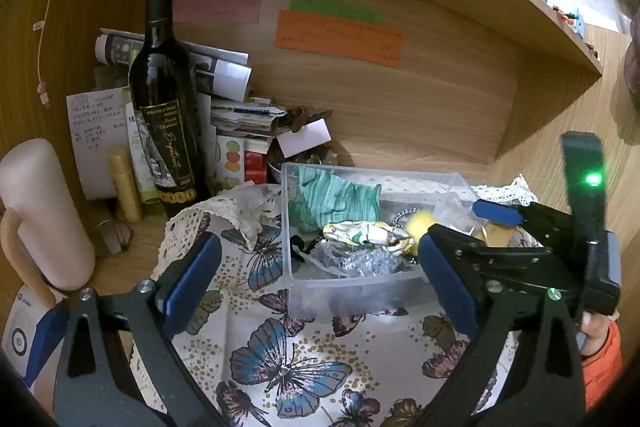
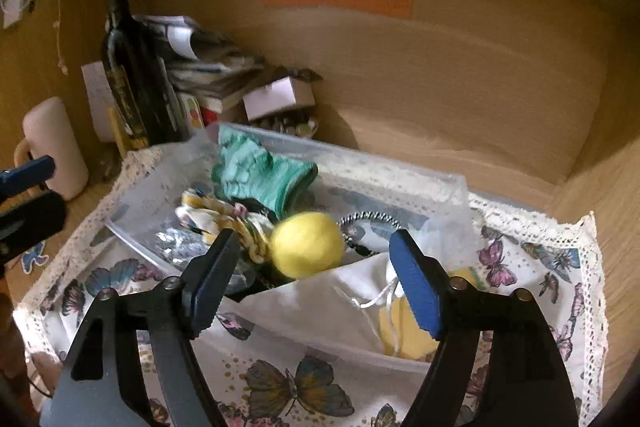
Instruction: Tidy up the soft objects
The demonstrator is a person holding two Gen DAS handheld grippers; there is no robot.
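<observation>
A clear plastic box [image 1: 352, 283] stands on a butterfly-print cloth [image 1: 288, 359]. In it lie a green knit cloth [image 1: 332, 201], a patterned scrunchie [image 1: 366, 233], a yellow soft ball [image 2: 307, 243], a beaded chain [image 2: 370, 217] and crinkled silver plastic [image 1: 356, 261]. My left gripper [image 1: 320, 275] is open and empty in front of the box. My right gripper [image 2: 316, 279] is open just before the ball; it also shows in the left wrist view [image 1: 496, 213]. A white drawstring pouch [image 2: 344, 303] with something yellow lies under it.
A dark wine bottle [image 1: 164, 95], stacked papers [image 1: 236, 115], a small white box [image 2: 278, 97] and a pale pink mug [image 1: 44, 215] crowd the back left of the wooden shelf. Sticky notes [image 1: 338, 35] hang on the back wall. A wooden side wall [image 2: 600, 167] stands at right.
</observation>
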